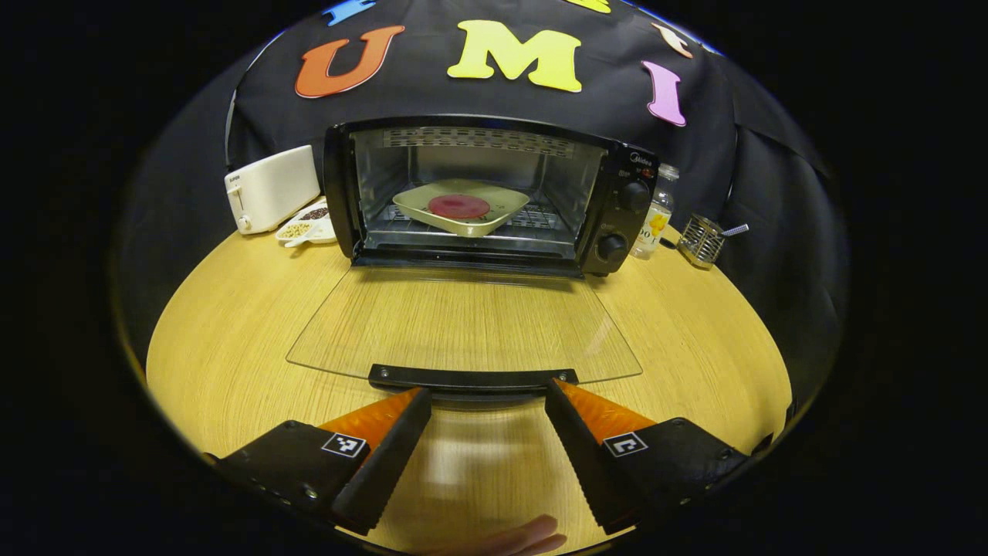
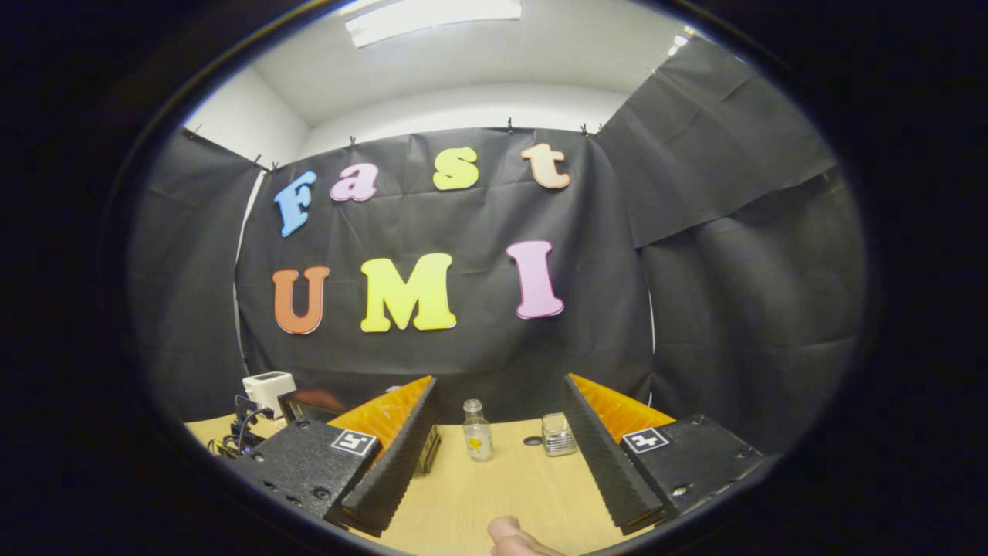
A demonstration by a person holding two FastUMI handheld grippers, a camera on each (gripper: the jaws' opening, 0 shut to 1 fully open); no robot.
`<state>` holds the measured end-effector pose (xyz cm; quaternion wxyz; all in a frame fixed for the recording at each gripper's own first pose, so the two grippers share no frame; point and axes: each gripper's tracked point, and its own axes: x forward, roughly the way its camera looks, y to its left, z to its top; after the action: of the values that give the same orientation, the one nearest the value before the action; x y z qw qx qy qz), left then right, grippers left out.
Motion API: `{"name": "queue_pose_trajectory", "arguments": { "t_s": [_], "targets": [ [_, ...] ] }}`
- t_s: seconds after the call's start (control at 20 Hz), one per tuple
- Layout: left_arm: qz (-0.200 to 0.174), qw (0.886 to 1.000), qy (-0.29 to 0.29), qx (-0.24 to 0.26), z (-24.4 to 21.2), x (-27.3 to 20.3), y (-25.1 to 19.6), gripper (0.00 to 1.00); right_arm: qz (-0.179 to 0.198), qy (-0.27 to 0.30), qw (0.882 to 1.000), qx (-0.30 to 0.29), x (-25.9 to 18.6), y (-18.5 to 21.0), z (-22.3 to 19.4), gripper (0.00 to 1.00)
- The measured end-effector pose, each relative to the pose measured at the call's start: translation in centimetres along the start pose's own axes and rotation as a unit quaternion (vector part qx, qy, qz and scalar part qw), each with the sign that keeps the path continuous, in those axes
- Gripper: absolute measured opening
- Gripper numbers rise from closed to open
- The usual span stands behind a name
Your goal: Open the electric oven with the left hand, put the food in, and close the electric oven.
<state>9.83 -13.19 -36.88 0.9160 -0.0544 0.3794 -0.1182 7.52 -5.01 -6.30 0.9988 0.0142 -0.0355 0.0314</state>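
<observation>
In the left gripper view a black electric oven [image 1: 617, 208] stands at the back of the wooden table, its glass door [image 1: 463, 324] folded flat down toward me. On the rack inside lies a pale square plate [image 1: 494, 216] carrying a round dark red piece of food [image 1: 458, 206]. My left gripper [image 1: 488, 395] is open, its tips flanking the door's black handle [image 1: 472, 378] without pressing on it. In the right gripper view my right gripper [image 2: 500, 390] is open and holds nothing, raised and facing the wall, with the oven [image 2: 309, 403] partly hidden behind its left finger.
Left of the oven stand a white toaster [image 1: 270, 189] and a small dish of grains [image 1: 309, 222]. To its right are a small glass bottle [image 1: 656, 220] and a metal mesh holder [image 1: 701, 241]. The same bottle [image 2: 477, 431] and holder [image 2: 557, 434] sit between the right fingers.
</observation>
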Motion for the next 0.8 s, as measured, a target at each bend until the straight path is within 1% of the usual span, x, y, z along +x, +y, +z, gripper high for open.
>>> {"name": "queue_pose_trajectory", "arguments": {
  "t_s": [0.5,0.65,0.8],
  "targets": [
    [0.000,1.000,-0.023,0.001,2.1,-1.3,-0.3,0.95,0.005,-0.003,1.000,-0.001,-1.5,0.8,0.1,0.96],
    [0.005,0.999,-0.045,0.014,3.6,-1.9,-0.5,0.95,0.008,-0.004,1.000,-0.002,-2.2,1.0,0.1,0.96],
    [0.021,0.997,-0.072,0.030,5.4,-2.4,0.0,0.95,0.006,-0.002,1.000,-0.003,-2.8,0.9,-0.2,0.96]
  ]
}}
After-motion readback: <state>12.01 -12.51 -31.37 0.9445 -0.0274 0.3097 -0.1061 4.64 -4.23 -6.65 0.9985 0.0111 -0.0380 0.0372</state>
